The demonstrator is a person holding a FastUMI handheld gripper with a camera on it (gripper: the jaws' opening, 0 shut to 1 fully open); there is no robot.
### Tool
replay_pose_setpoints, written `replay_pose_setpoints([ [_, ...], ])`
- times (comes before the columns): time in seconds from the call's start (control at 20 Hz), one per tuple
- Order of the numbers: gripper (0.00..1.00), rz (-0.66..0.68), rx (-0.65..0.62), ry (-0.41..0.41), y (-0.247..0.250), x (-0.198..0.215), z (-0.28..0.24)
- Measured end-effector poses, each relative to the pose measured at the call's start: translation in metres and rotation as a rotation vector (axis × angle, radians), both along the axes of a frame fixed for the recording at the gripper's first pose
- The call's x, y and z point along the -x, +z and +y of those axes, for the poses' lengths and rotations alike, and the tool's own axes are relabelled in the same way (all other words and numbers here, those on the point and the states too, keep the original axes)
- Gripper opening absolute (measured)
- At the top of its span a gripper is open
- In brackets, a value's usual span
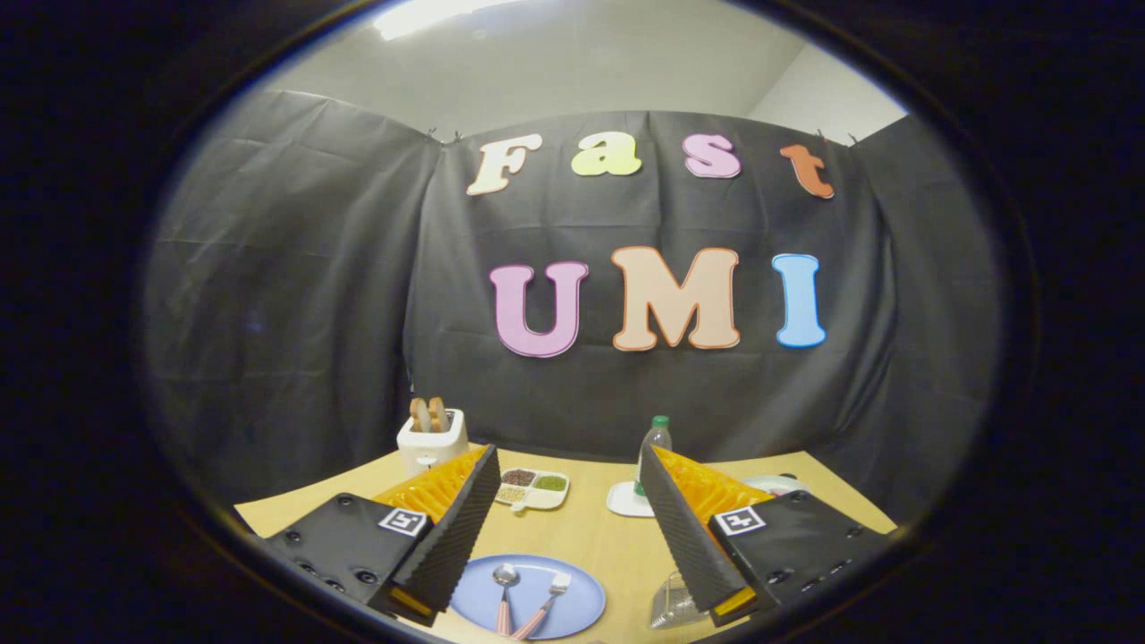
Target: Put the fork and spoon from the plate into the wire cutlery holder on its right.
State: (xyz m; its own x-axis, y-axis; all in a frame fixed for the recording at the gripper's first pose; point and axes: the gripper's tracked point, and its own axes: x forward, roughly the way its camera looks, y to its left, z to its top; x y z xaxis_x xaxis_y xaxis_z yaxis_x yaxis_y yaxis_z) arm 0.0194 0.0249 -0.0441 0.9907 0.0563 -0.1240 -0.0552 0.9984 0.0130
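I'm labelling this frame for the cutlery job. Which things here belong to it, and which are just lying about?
Belongs to the job:
spoon and fork, lying on the blue plate
wire holder right of the plate
open tool, above the plate

Just lying about:
toaster
divided snack tray
bottle on a white coaster

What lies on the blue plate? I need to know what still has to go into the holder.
On the blue plate, between the open gripper's fingers, lie a spoon and a fork, side by side. The handle ends are cut off.
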Motion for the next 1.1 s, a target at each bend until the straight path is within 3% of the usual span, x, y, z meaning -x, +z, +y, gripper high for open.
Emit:
replay_pose_setpoints([
  [0.7,1.0,0.352,0.041,0.058,-0.134,0.003,0.01],
  [1.1,1.0,0.537,0.106,0.134,-0.211,0.014,0.019],
])
